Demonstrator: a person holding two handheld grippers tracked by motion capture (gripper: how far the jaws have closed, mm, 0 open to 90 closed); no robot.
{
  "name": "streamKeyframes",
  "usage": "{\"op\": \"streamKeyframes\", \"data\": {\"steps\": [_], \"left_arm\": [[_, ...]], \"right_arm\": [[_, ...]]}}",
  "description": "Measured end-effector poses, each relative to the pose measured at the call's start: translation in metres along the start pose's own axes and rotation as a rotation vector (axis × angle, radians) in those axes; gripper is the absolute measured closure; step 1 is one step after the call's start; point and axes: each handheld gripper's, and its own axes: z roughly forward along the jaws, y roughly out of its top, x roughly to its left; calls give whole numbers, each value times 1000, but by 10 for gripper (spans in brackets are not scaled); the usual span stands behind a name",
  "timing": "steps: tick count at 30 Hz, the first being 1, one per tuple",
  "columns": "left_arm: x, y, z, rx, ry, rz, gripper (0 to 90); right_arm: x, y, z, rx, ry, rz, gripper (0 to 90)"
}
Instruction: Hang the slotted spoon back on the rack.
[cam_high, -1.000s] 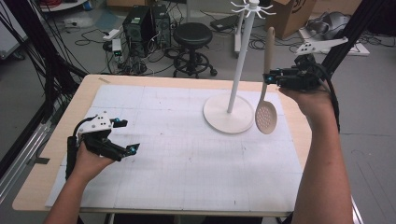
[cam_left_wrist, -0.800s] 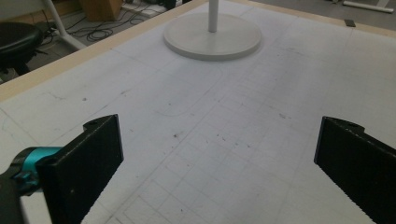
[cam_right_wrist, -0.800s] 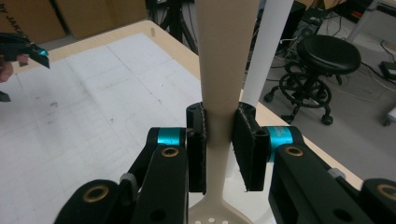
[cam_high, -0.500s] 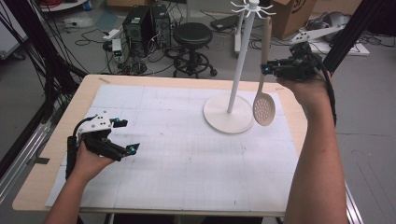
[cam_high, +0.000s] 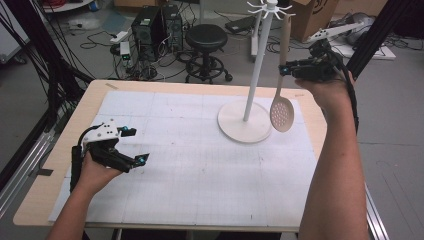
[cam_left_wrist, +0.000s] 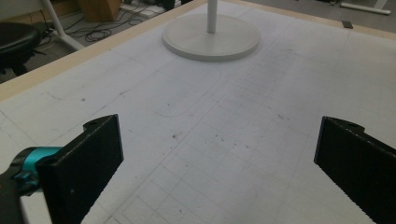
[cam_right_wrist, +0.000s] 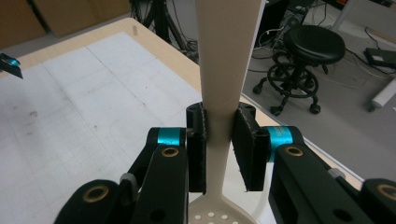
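At lower left of the high view, left gripper (cam_high: 131, 150) low over the white mat (cam_high: 200, 165) on the bench (cam_high: 65, 145), jaws wide apart with nothing between them; same wide gap seen in the left gripper view, bare gridded mat beneath. Behind the bench, at upper centre, a black stool (cam_high: 206, 37) and computer towers (cam_high: 156, 22) on the floor among cables. Right of centre, a white stand (cam_high: 256, 70) with a round base (cam_high: 245, 121) on the mat, thin pole upright, hooks at the top edge of the frame. Just right of the pole, a slotted spoon (cam_high: 281, 107) hanging nearly upright in the air, perforated bowl down, overlapping the base's right edge in the picture. At upper right, right gripper (cam_high: 286, 67) raised above the bench, jaws closed on the spoon's handle around mid-length; in the right gripper view, handle pinched between both pads, bowl just below the jaws.
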Motion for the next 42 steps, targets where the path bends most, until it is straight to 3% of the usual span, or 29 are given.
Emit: {"op": "streamKeyframes", "data": {"steps": [30, 42], "left_arm": [[0, 0, -4, -6, 4, -3, 17], [0, -1, -4, -5, 4, -1, 17]], "right_arm": [[-4, 9, 15, 58, -35, 34, 765], [-6, 9, 20, 57, -32, 47, 765]]}}
